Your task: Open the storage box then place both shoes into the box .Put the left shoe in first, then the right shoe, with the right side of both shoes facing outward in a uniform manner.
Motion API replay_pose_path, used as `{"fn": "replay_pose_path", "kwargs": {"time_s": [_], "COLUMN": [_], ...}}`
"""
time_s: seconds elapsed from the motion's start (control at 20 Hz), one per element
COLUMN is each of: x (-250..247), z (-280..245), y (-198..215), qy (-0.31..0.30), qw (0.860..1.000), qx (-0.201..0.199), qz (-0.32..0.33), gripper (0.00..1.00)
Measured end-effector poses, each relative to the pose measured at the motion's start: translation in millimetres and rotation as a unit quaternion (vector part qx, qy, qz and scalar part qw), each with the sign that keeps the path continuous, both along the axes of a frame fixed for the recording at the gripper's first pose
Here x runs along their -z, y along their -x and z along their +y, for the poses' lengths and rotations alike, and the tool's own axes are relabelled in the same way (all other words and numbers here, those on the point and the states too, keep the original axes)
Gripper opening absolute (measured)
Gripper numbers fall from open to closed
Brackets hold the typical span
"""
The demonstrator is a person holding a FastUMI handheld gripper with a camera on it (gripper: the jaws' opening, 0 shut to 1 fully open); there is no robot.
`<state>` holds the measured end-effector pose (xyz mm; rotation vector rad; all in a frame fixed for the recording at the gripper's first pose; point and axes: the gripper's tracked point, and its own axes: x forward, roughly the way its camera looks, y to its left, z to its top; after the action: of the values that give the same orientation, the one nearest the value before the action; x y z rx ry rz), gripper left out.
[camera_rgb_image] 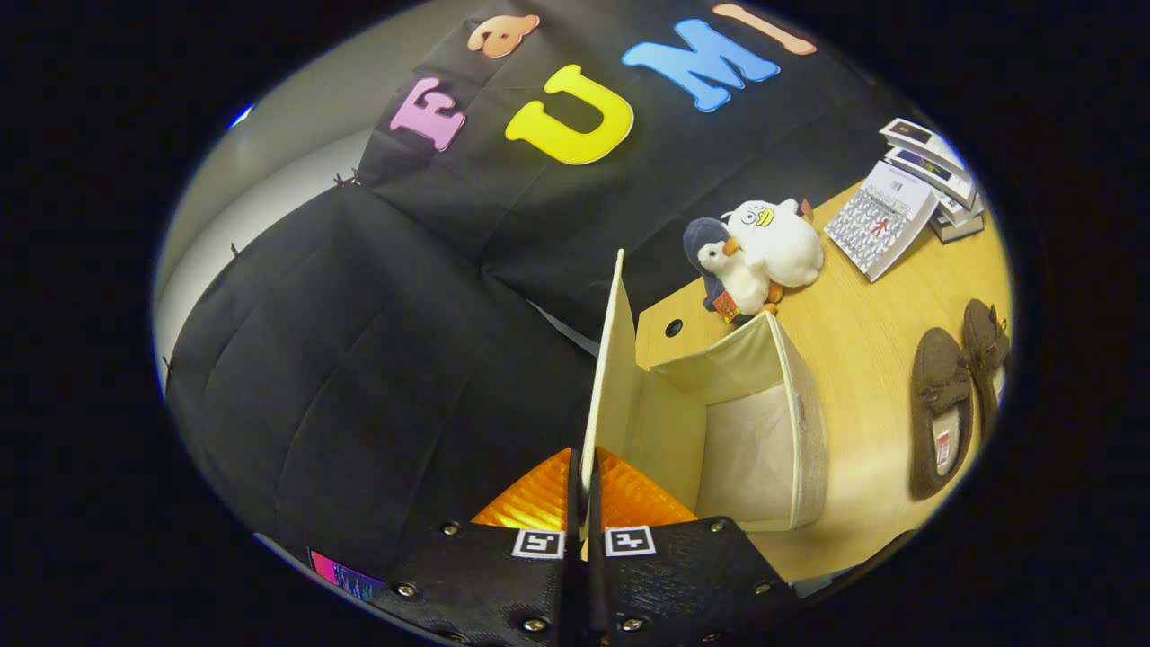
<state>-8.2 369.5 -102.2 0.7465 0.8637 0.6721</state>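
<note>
A cream fabric storage box (804,422) stands open on the wooden table, its inside bare. Its lid (614,359) is swung up and stands on edge, running straight out from my fingers. My gripper (584,481) is shut on the lid's near edge, both fingers pressed against the thin panel. Two brown fuzzy shoes lie side by side on the table to the right of the box: the nearer shoe (939,409) and the farther shoe (986,355), both with toes pointing away from me.
Two plush birds (759,252), one white and one dark-headed, sit on the table (862,359) just beyond the box. A stack of booklets (907,193) lies farther back right. The booth's black cloth wall hangs to the left and behind.
</note>
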Motion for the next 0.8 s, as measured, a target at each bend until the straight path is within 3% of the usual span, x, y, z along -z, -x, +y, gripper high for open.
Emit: {"fn": "replay_pose_path", "kwargs": {"time_s": [0.55,0.7,0.8], "x": [-25,-30,-31], "z": [90,112,121], "y": [12,20,22], "qy": [0.04,0.051,0.063], "qw": [0.997,0.995,0.992], "qx": [-0.049,-0.067,-0.081], "qz": [-0.036,-0.052,-0.074], "gripper": [0.03,0.07,0.23]}}
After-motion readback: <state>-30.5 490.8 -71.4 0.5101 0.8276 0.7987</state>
